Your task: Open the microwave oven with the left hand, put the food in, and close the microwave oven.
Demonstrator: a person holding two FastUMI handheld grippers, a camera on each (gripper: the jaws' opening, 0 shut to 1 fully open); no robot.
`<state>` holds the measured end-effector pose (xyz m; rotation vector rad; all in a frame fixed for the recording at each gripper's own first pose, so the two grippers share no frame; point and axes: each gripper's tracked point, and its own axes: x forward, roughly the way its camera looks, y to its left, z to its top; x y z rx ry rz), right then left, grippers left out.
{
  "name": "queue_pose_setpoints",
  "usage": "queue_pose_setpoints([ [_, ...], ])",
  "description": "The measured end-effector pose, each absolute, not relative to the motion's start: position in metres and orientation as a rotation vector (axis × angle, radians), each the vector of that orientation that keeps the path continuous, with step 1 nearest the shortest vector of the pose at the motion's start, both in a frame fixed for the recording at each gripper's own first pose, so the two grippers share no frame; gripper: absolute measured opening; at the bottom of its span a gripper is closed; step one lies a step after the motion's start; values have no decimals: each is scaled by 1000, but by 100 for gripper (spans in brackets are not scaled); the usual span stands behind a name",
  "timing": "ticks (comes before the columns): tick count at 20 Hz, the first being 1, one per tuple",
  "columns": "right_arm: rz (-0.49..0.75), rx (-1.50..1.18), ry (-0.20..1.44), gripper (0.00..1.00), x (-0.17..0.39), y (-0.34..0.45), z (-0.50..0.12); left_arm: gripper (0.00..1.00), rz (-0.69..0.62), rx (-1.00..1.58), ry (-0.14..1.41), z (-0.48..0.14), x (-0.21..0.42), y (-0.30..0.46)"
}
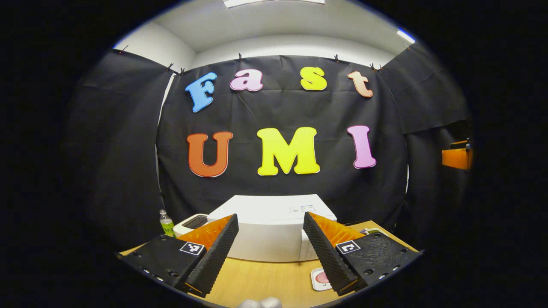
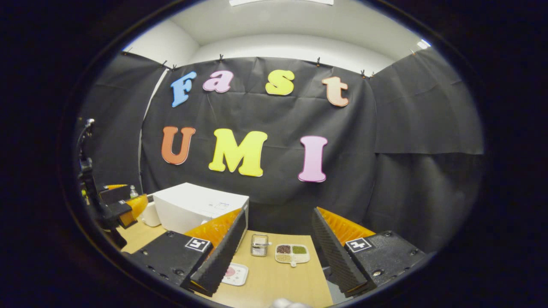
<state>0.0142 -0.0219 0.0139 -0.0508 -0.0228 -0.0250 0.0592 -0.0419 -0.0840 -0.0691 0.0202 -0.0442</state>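
The white microwave [image 1: 272, 231] stands at the back of the wooden table, its door shut, straight ahead of my left gripper [image 1: 270, 216], which is open with nothing between its fingers. A small white plate with a pink-red piece of food [image 1: 320, 279] lies on the table in front of the microwave's right end, partly hidden by the right finger. In the right gripper view the same plate [image 2: 234, 273] peeks out by the left finger. My right gripper [image 2: 279, 211] is open and holds nothing. The microwave [image 2: 197, 207] stands to its left, and the left gripper [image 2: 124, 209] shows farther left.
A green-labelled bottle [image 1: 166, 222] and a small white appliance [image 1: 192, 222] stand left of the microwave. A metal-framed jar [image 2: 259, 244] and a divided dish of grains [image 2: 293, 252] sit on the table [image 2: 274, 282] right of the microwave. Black cloth walls close in the booth.
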Motion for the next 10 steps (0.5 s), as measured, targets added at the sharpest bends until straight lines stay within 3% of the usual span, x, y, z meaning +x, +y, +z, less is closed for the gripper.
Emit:
queue_pose_setpoints([
  [10, -65, -81, 46, 100, 3, -55, 8, 96, -71, -123, 192, -229, 169, -110],
])
